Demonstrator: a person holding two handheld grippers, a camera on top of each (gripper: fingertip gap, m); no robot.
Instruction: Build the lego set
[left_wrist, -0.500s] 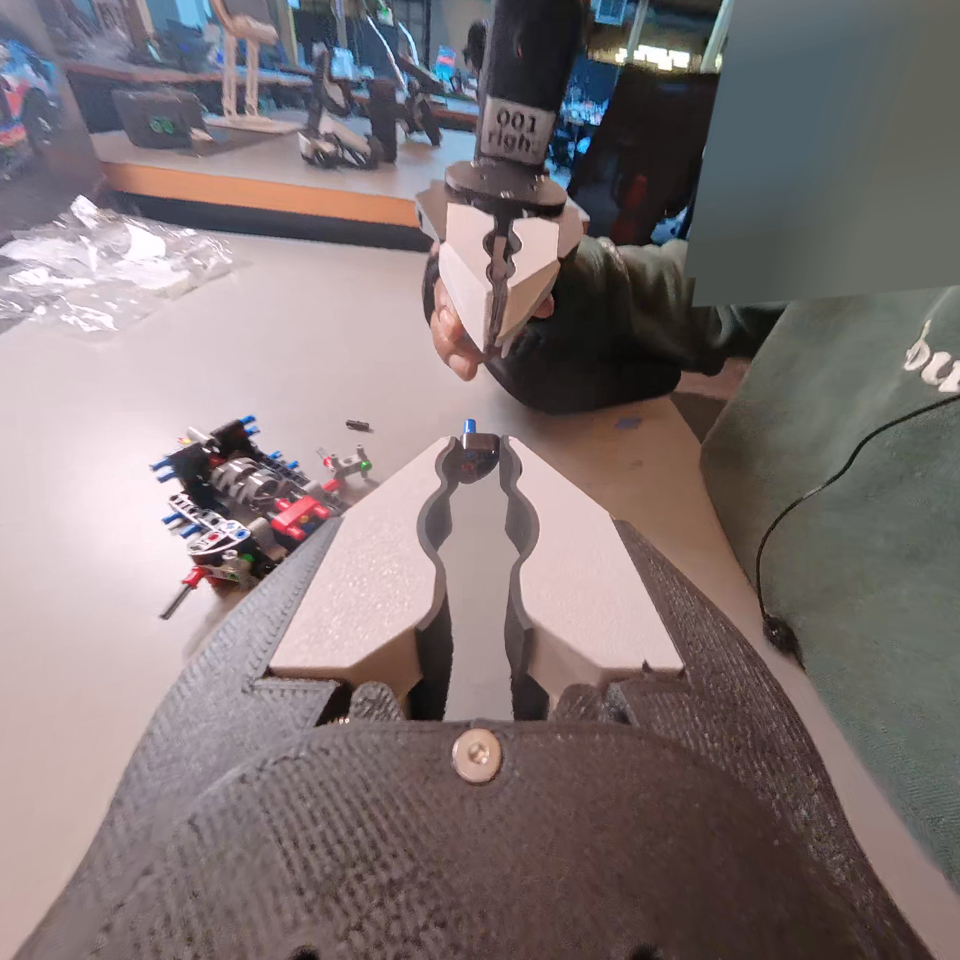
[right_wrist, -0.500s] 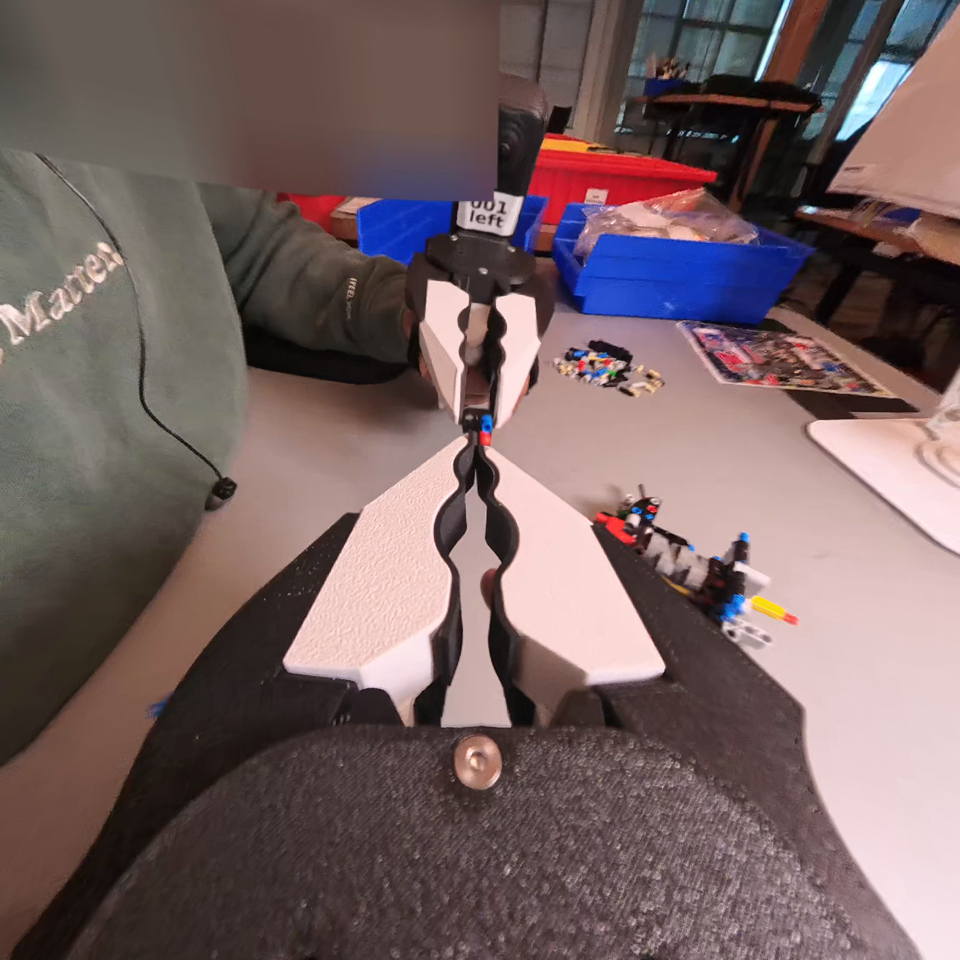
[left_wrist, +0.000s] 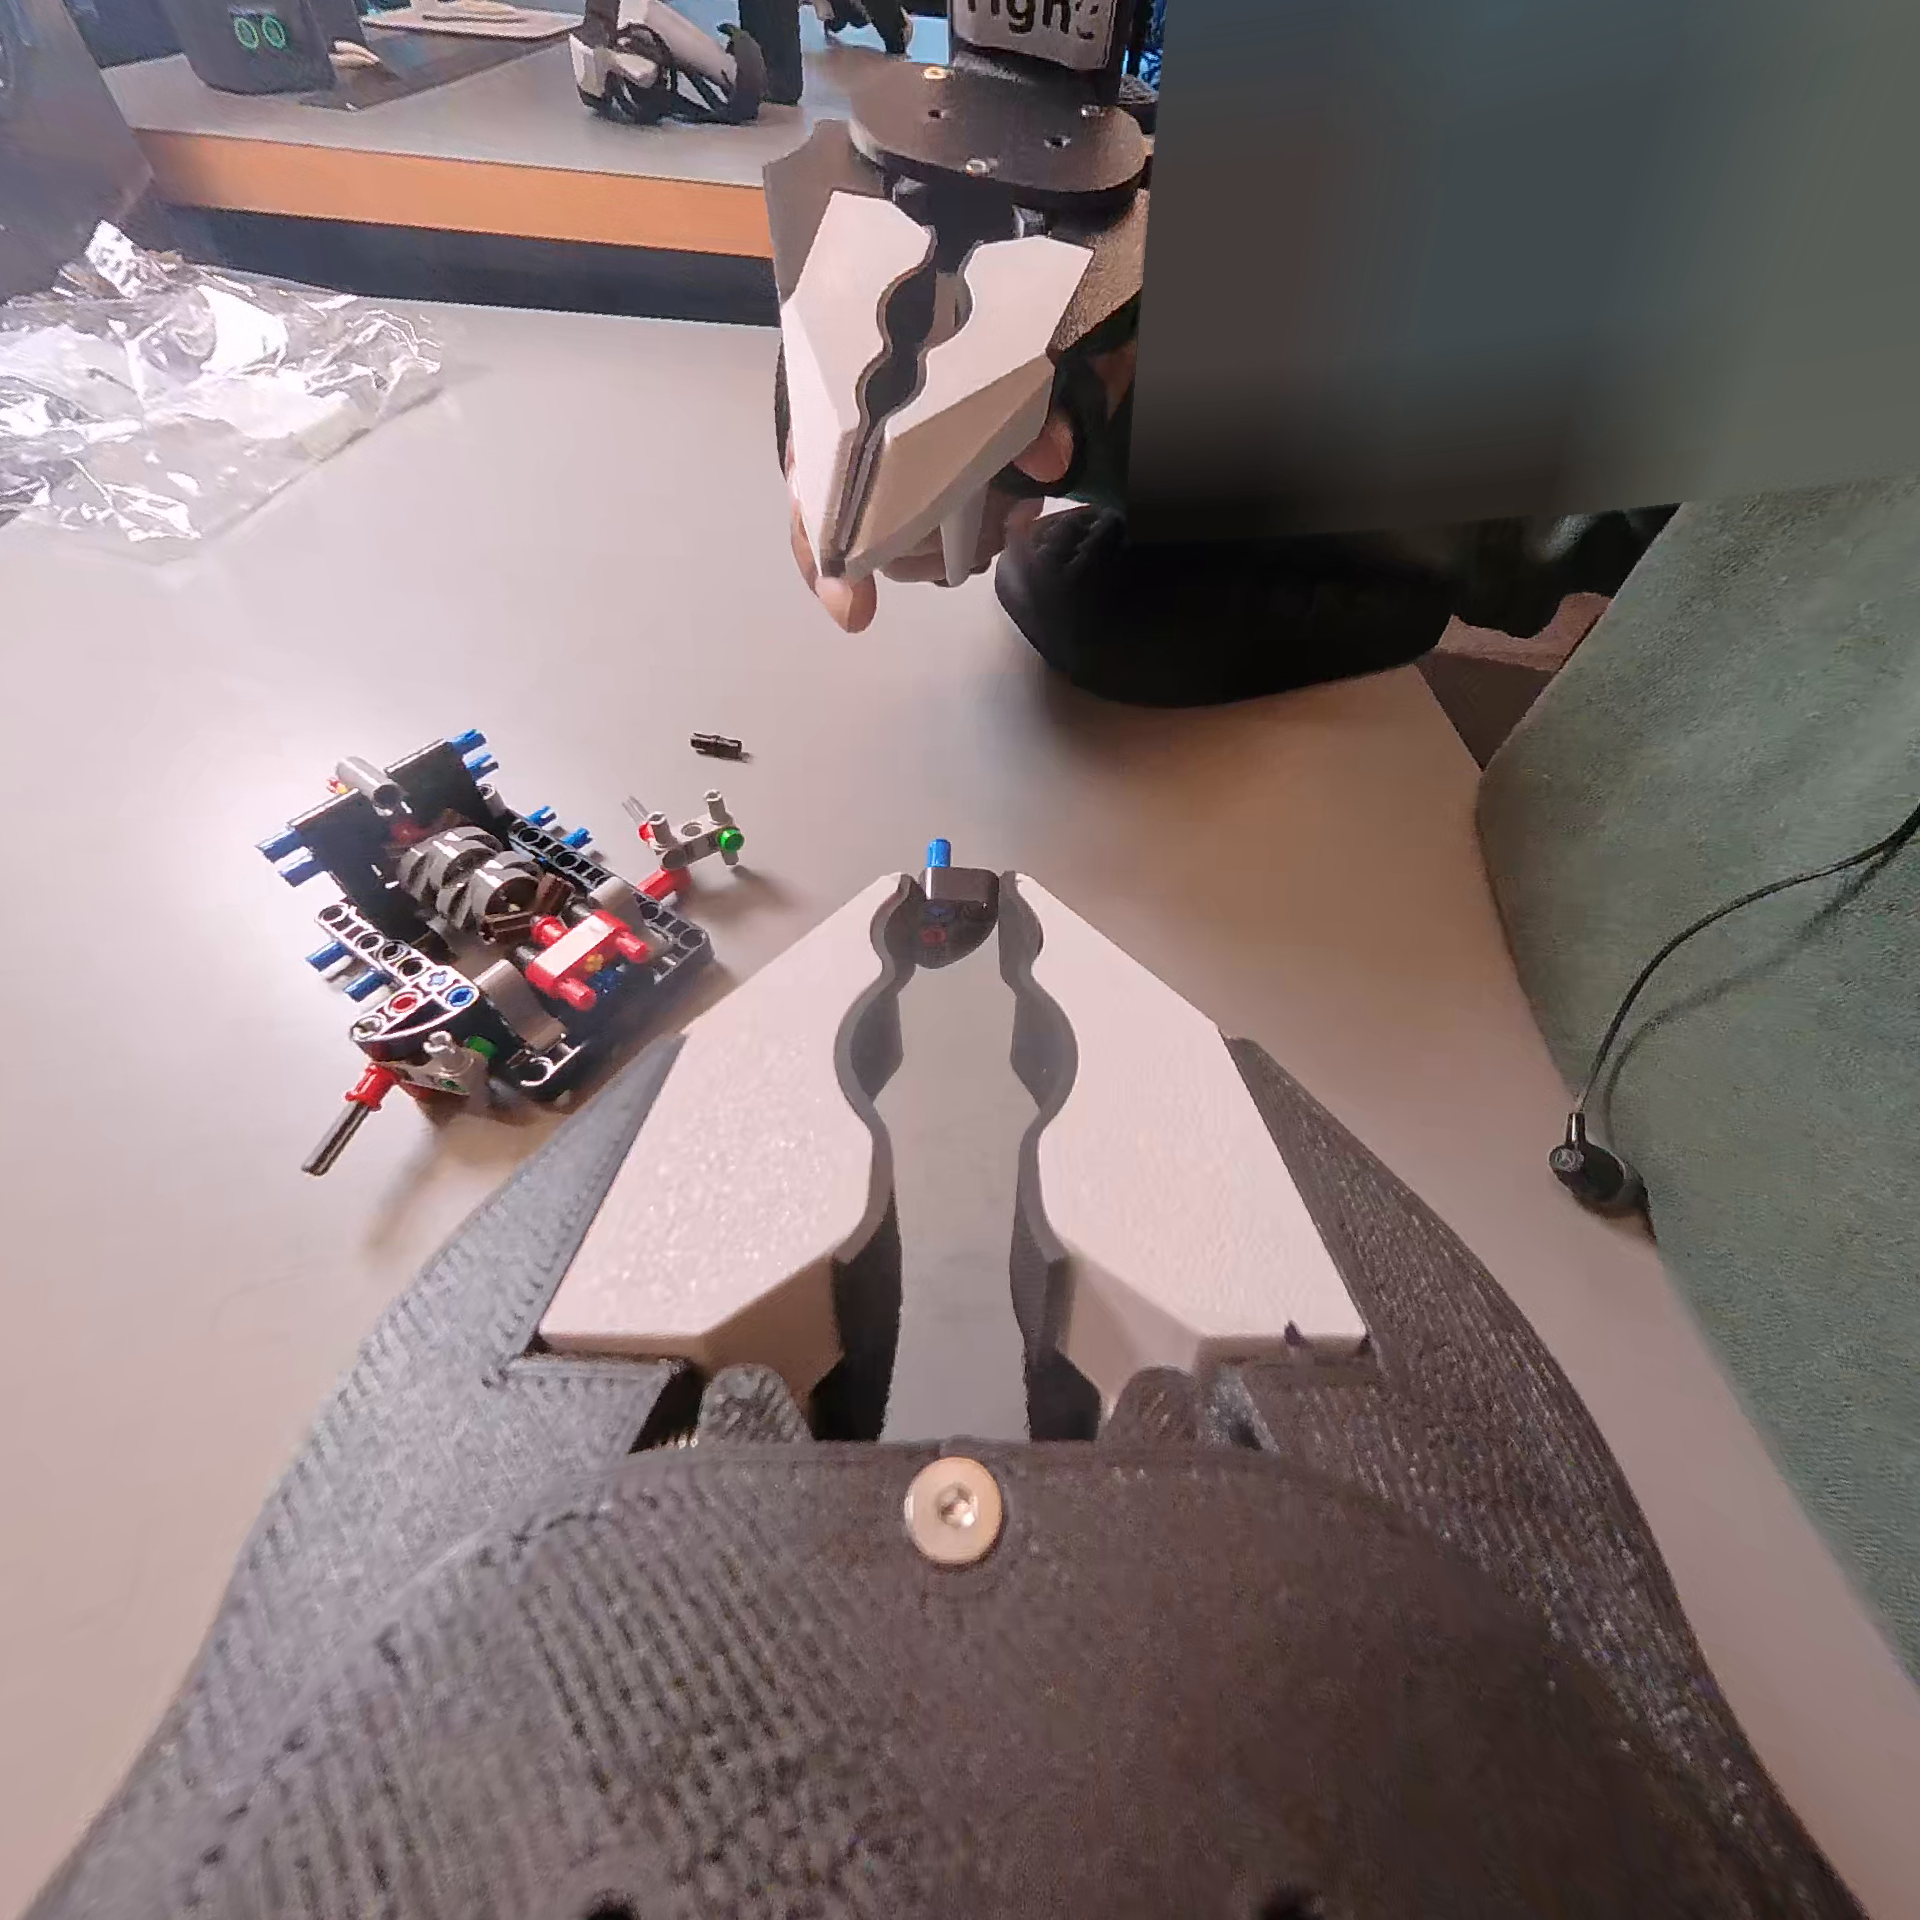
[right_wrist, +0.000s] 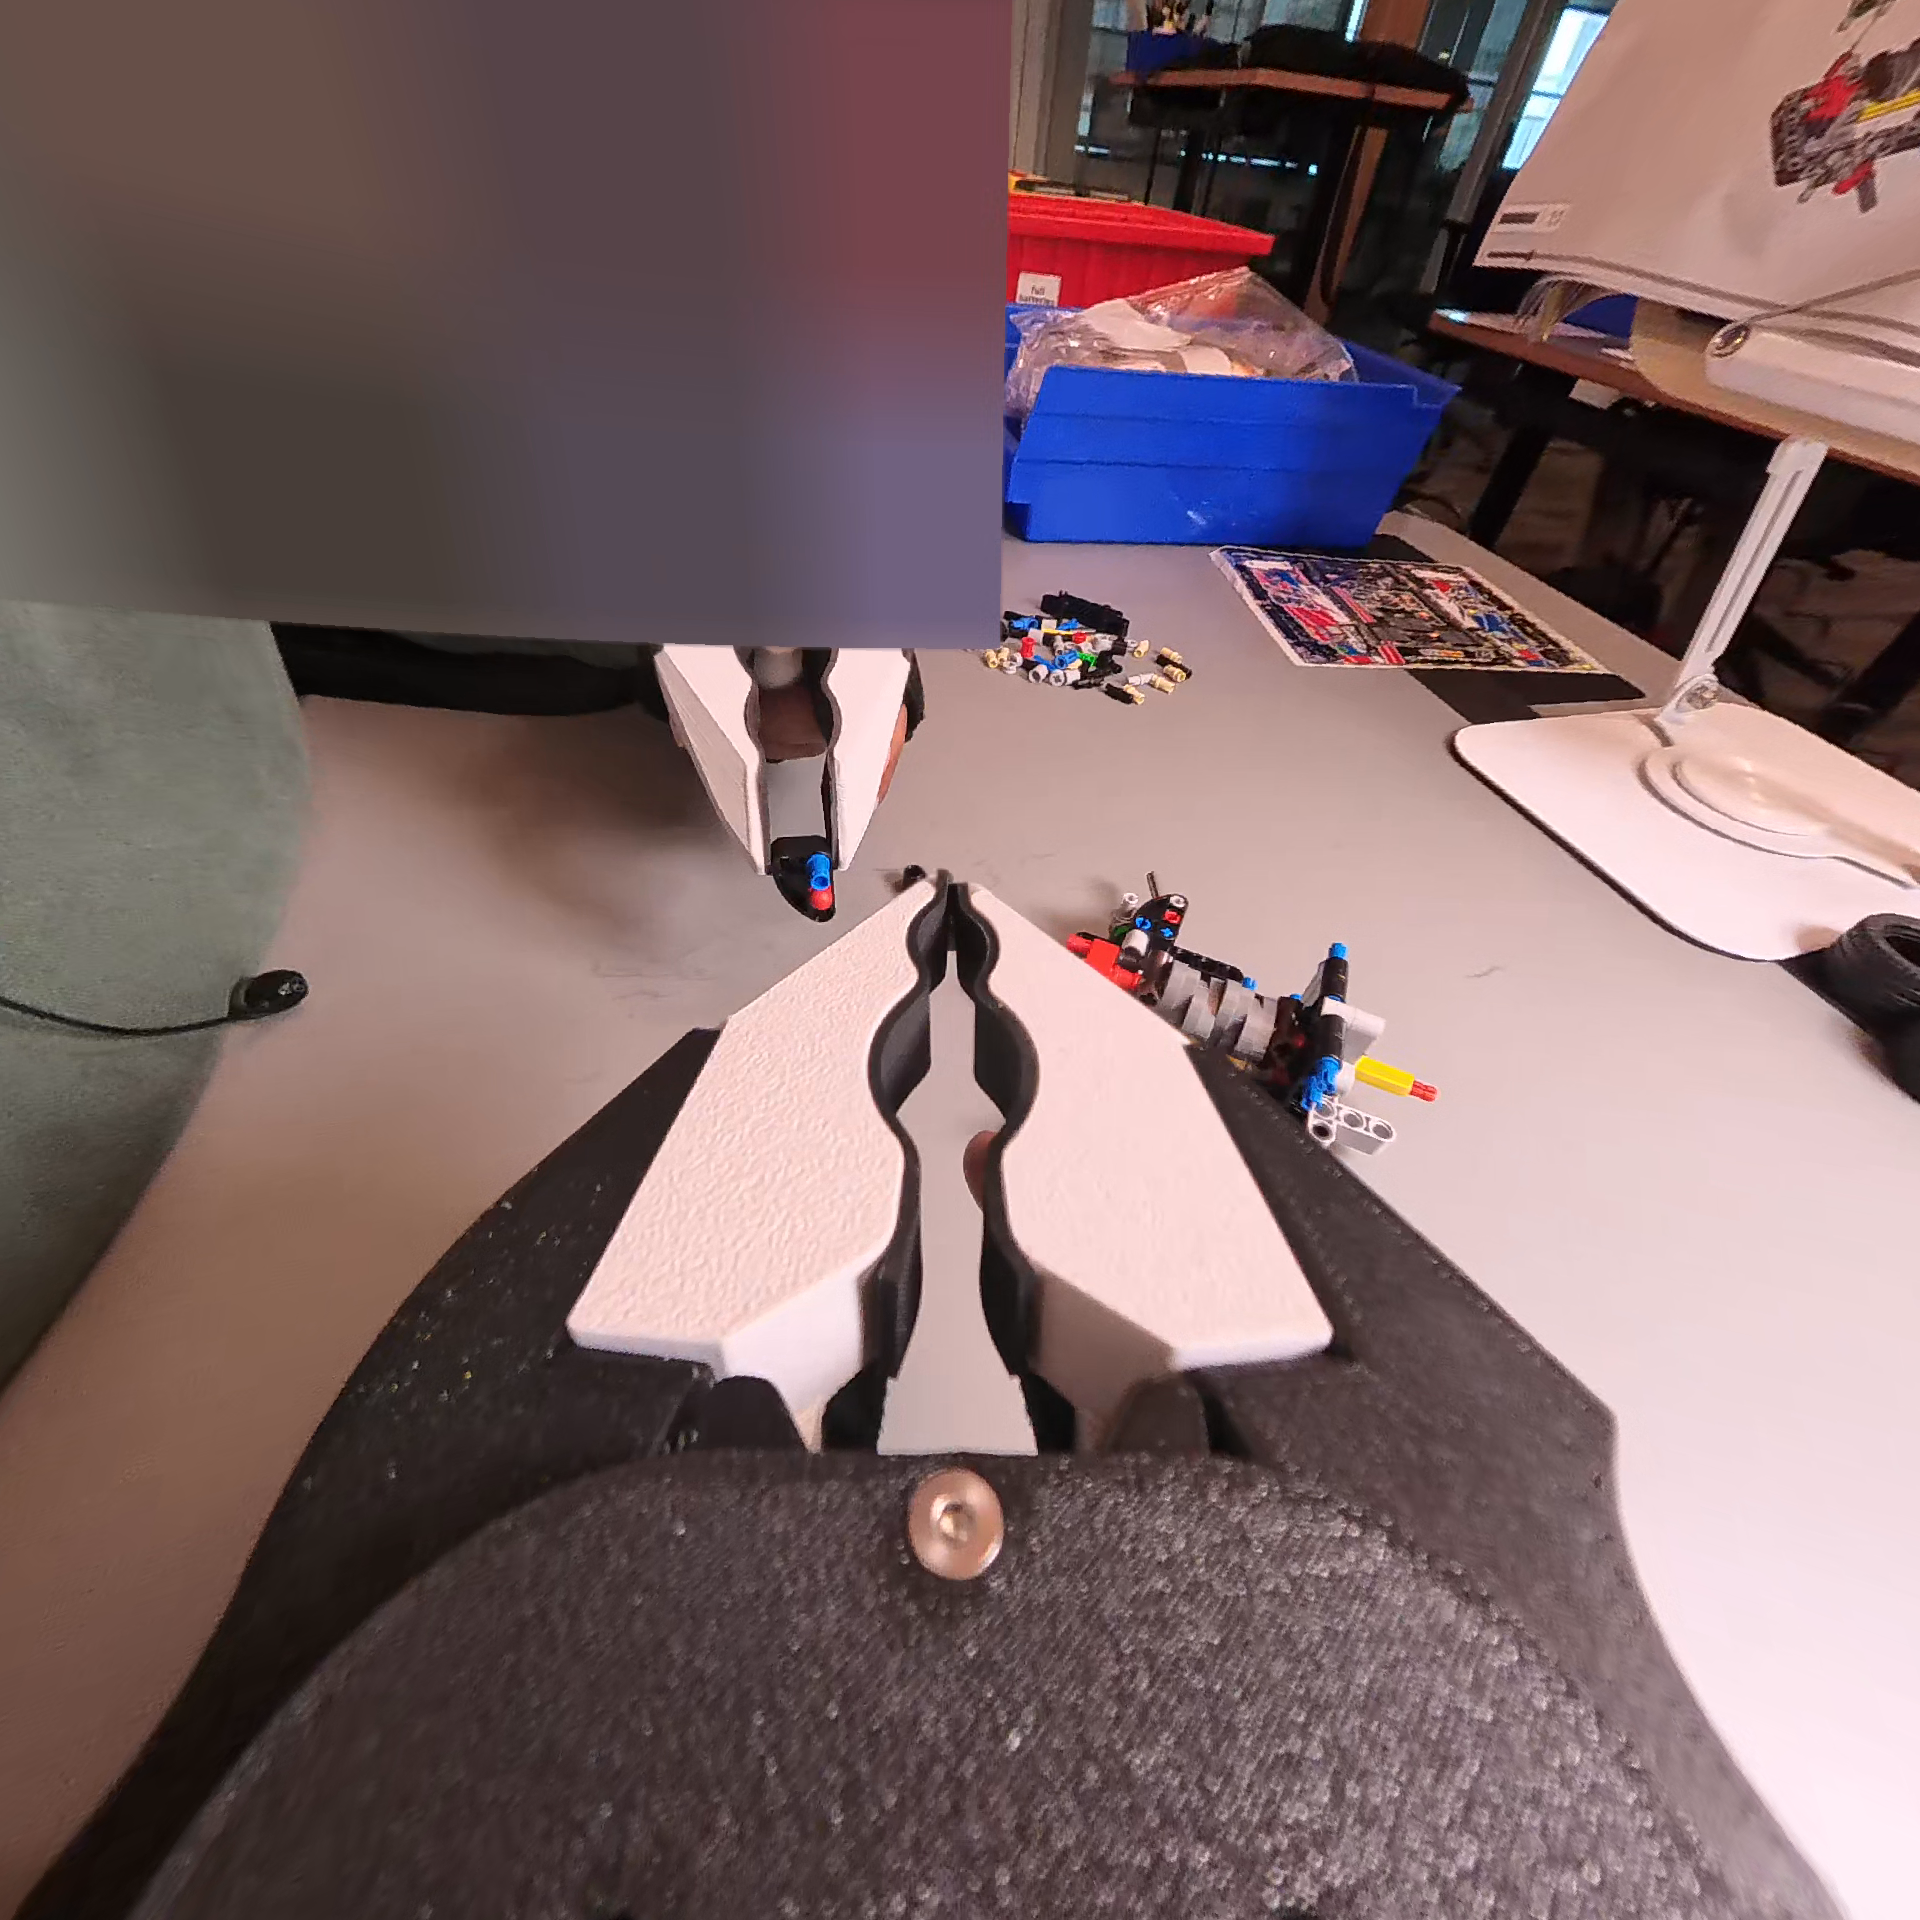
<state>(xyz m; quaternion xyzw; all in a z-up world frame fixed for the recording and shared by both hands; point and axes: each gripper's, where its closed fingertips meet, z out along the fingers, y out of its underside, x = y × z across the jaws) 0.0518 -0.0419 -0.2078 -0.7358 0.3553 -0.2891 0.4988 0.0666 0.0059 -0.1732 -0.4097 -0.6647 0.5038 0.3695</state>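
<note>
My left gripper (left_wrist: 951, 883) is shut on a small black lego piece (left_wrist: 943, 914) with a blue pin and a red pin, held above the table. In the right wrist view the left gripper (right_wrist: 805, 883) sits just left of my right gripper (right_wrist: 948, 888), with the piece (right_wrist: 808, 891) at its tip. My right gripper is shut with nothing visible between its tips; it shows in the left wrist view (left_wrist: 840, 556), raised beyond the left one. The partly built lego assembly (left_wrist: 488, 914) lies on the table to the left, and it also shows in the right wrist view (right_wrist: 1247, 1008).
A small grey connector (left_wrist: 694, 836) and a black pin (left_wrist: 717, 742) lie near the assembly. A pile of loose pieces (right_wrist: 1081, 649), a blue bin (right_wrist: 1216, 447), a booklet (right_wrist: 1392, 608), a white stand base (right_wrist: 1621, 821) and a tyre (right_wrist: 1881, 966) are far right. Crumpled plastic (left_wrist: 187, 384) lies far left. Spacing between my two grippers at the tips: around 7 cm. The small grey connector (left_wrist: 694, 836) sits 9 cm or so from the ends of my right fingers.
The two grippers' tips met before; now the left gripper and its piece sit to the left of the right gripper's tips. The right gripper looks nearer and higher in the left wrist view.
</note>
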